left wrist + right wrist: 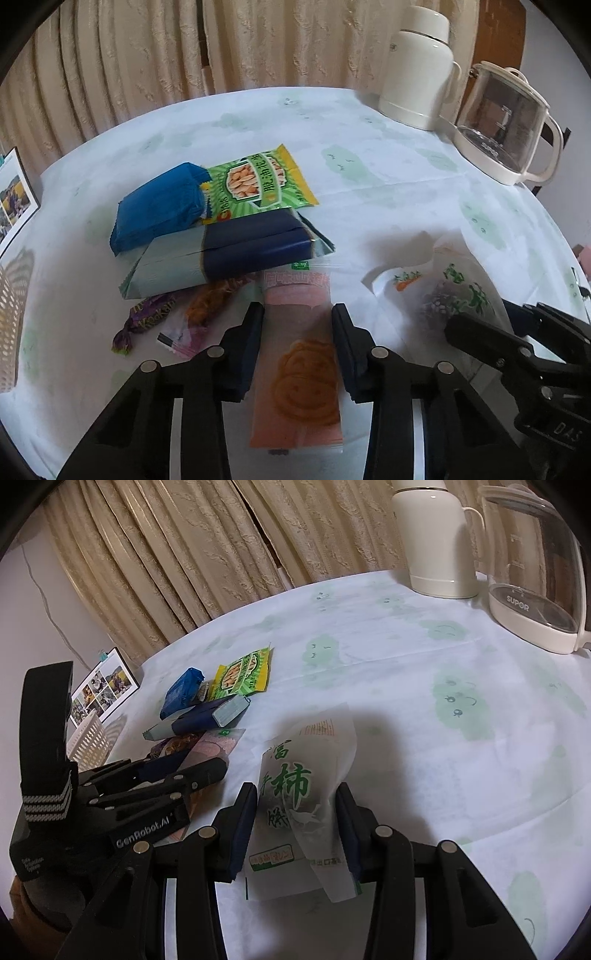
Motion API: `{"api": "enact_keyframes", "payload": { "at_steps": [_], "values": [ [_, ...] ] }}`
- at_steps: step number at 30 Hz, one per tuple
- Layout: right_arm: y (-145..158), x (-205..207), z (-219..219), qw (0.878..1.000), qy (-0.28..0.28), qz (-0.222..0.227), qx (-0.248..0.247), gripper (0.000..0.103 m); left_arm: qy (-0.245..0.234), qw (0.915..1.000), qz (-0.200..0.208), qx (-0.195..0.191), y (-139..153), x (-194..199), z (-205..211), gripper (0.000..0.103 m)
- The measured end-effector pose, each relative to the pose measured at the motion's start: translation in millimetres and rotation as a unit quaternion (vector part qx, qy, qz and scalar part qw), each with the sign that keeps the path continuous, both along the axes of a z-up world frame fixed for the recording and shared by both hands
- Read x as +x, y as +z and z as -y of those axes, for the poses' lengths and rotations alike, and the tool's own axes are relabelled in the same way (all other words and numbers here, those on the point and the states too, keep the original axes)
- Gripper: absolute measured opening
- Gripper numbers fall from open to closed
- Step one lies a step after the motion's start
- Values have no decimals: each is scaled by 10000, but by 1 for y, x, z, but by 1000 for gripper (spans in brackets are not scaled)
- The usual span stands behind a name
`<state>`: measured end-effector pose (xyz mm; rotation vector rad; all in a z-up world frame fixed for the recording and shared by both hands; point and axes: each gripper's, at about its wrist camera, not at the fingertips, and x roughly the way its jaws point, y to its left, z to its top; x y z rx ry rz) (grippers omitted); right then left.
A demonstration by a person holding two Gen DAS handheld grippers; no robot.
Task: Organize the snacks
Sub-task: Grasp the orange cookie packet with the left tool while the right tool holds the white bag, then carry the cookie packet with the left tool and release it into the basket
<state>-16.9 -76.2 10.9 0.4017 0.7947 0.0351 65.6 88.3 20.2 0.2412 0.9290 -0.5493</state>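
Left wrist view: we see the pink snack packet [299,369] running six to twelve o'clock between the left gripper [298,314] jaws, open around it, touching neither.

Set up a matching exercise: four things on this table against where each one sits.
Things:
1. pink smiley-face snack packet
2. white bag with green characters
3. cream thermos jug
4. blue wrapped pack

Places:
A. far edge, beside the clear kettle
B. between the left gripper fingers
C. partly overlapping the green peanut packet
D. between the right gripper fingers

Pairs: 1-B, 2-D, 3-A, 4-C
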Motion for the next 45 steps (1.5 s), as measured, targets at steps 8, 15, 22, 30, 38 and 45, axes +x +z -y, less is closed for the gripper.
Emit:
{"api": "enact_keyframes", "payload": {
  "at_steps": [8, 15, 22, 30, 38, 45],
  "values": [
    [0, 0, 0, 10000, 0, 3, 4, 40, 63, 9998, -47, -205, 7, -12, -15, 35],
    [0, 0, 0, 10000, 4, 8, 12, 40, 206, 9988, 66, -437, 24, -26, -35, 35],
    [3, -1, 0, 9999, 29, 122, 71, 40, 459, 9971, 237, -556, 38, -30, -54, 35],
    [5, -3, 0, 9996, 90, 230, 114, 37, 1079, 9902, 628, -628, 59, -23, -93, 35],
    [0, 3, -3, 9999, 118, -18, -4, 49, 1756, 9766, 1105, -566, 77, -13, -137, 35],
    [0, 9, -17, 9985, 272, -174, -437, 58, 2256, 9635, 1317, -591, 90, -2, -178, 35]
  ]
}}
